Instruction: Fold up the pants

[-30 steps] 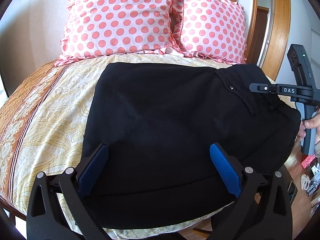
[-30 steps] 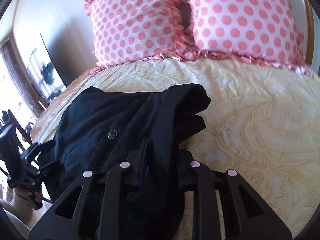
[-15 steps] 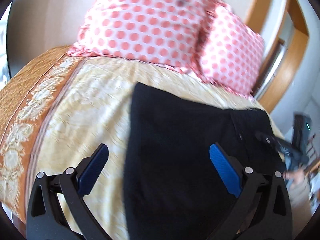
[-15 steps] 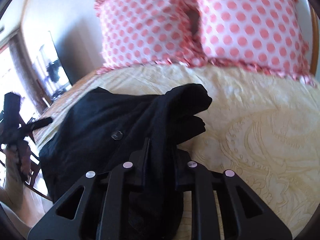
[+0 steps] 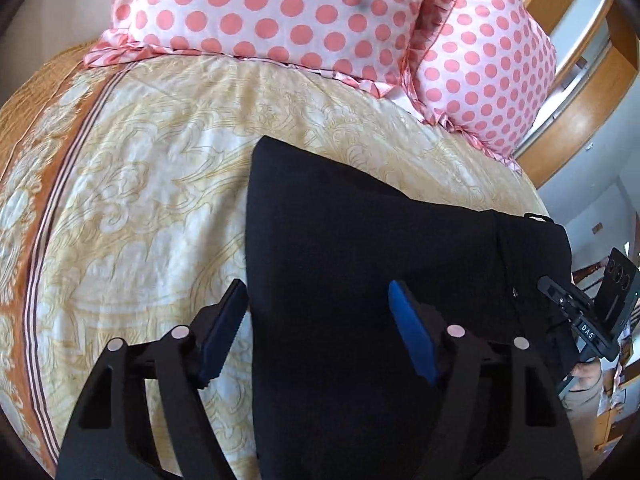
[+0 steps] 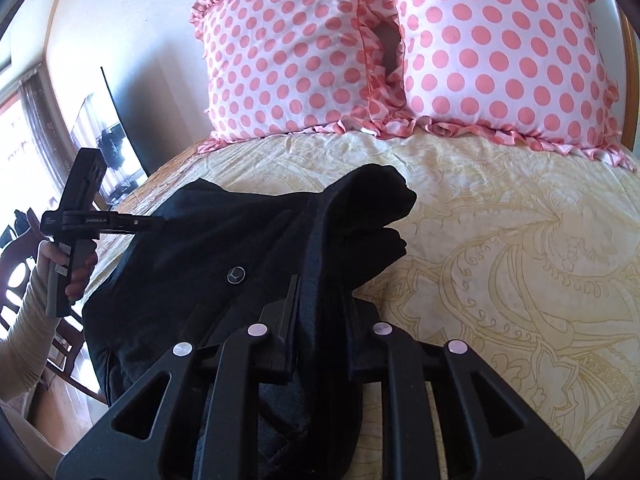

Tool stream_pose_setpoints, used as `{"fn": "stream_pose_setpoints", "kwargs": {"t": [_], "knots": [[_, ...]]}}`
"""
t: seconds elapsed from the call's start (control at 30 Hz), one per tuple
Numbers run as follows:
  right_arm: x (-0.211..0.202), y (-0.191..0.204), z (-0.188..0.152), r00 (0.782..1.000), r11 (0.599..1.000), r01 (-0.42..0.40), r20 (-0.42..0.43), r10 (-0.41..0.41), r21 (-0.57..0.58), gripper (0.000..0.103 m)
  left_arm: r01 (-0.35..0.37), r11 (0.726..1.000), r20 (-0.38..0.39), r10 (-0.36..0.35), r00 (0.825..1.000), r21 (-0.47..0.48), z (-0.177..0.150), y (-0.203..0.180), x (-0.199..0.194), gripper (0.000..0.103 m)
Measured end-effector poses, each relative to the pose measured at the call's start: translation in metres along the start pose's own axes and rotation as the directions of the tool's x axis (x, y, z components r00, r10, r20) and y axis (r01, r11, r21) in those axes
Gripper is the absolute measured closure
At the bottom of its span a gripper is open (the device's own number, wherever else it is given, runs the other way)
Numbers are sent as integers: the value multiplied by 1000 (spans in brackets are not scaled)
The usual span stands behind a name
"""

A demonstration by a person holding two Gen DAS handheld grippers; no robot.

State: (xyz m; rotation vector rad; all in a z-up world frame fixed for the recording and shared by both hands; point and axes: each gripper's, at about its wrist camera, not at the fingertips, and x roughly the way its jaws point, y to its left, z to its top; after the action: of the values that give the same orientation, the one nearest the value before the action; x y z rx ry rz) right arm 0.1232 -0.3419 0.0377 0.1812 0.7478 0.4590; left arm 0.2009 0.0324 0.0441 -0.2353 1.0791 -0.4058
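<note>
Black pants (image 5: 372,248) lie folded on the bed. My left gripper (image 5: 318,320) hovers over their left edge, and its jaws are closing. The left blue pad (image 5: 226,328) sits just outside the edge, over the bedspread. The right pad (image 5: 410,338) is over the cloth, and neither presses on it. In the right wrist view, my right gripper (image 6: 320,300) is shut on a raised ridge of the pants (image 6: 224,240) at the waist, near a button (image 6: 236,274). The left gripper (image 6: 120,220) shows there at the far left, held by a hand.
A cream patterned bedspread (image 5: 140,208) with an orange border covers the bed. Two pink polka-dot pillows (image 5: 280,12) lean at its head. A wooden frame (image 5: 576,120) stands to the right, and a chair (image 6: 24,272) beside the bed's left side.
The left gripper has swung from the middle of the pants to their left edge, and its jaws have narrowed. The right gripper has kept its grip in place.
</note>
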Motion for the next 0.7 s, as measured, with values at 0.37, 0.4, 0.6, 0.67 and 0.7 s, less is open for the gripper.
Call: {"fn": "stream_pose_setpoints", "kwargs": {"t": [0.37,0.4,0.6,0.67,0.7], "knots": [[3,-3,12,999,1000,-22,37,21,20,86,-41,998,41,39,998,44,22,-15,0,96],[4,-3,16,999,1000,-23,41,22,19,86,-49,997,43,47,998,51,24,-16,0,96],[23,-10,51,998,1000,-10,64,9,7,87,-84,995,91,78,993,60,52,-16,-4,96],[34,-15,69,997,1000,3,75,-3,3,87,-101,993,123,94,988,55,71,-18,-6,96],[40,-18,79,996,1000,11,84,-11,2,87,-115,992,145,106,984,58,83,-20,-6,96]]}}
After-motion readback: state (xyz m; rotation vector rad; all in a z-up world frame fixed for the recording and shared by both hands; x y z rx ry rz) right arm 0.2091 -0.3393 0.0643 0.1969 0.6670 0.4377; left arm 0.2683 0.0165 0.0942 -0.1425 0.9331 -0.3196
